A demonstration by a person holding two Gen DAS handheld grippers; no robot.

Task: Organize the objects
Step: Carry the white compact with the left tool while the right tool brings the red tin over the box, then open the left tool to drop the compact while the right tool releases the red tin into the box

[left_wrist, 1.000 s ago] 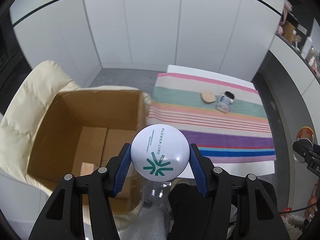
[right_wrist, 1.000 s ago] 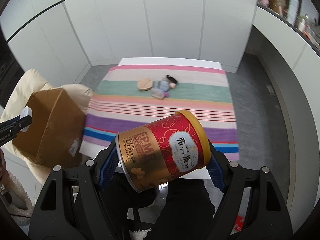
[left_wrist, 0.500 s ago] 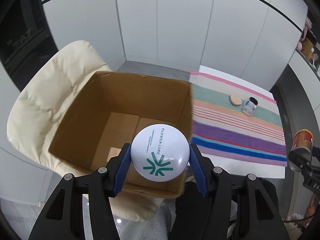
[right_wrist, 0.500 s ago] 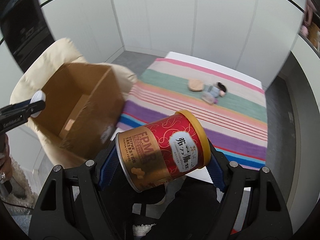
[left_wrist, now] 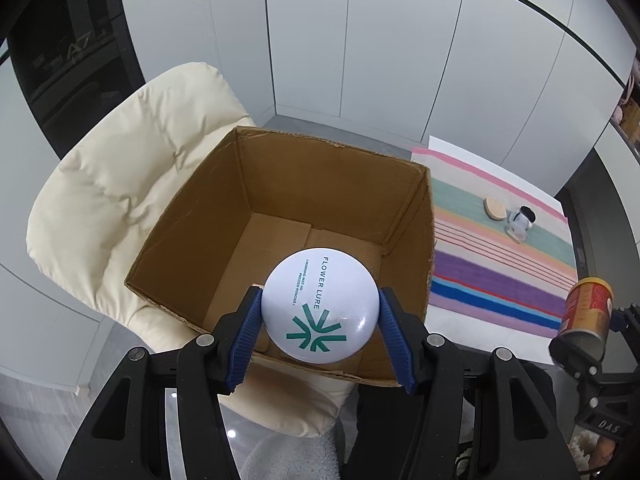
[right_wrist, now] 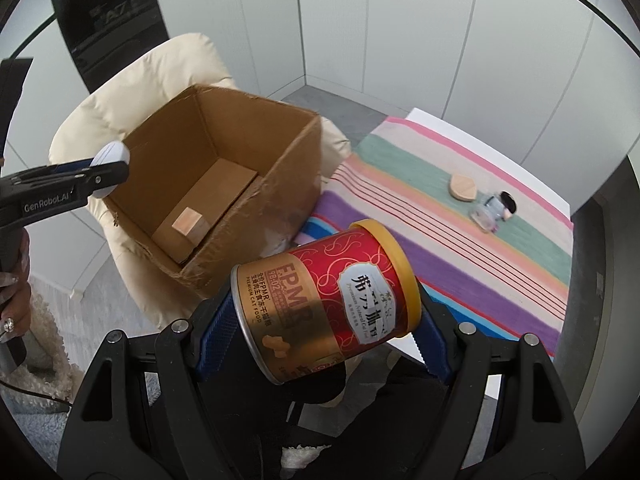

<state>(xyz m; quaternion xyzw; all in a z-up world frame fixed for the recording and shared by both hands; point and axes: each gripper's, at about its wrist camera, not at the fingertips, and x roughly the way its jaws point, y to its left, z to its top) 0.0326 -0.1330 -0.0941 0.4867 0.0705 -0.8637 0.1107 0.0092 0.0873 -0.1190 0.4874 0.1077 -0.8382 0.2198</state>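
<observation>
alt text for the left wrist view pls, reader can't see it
The left gripper holds a white round compact over an open cardboard box resting on a cream chair. To the right, a striped cloth holds two small items.

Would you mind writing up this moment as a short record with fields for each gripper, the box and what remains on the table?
left gripper: shut on the white compact, held above the box opening
right gripper: shut on the cat food can, tilted on its side, beside the box and not over it
cardboard box: open, resting on the cream chair; no organized items visible inside
striped cloth: covers the table
left on cloth: round wooden piece and small figurine, close together
</observation>
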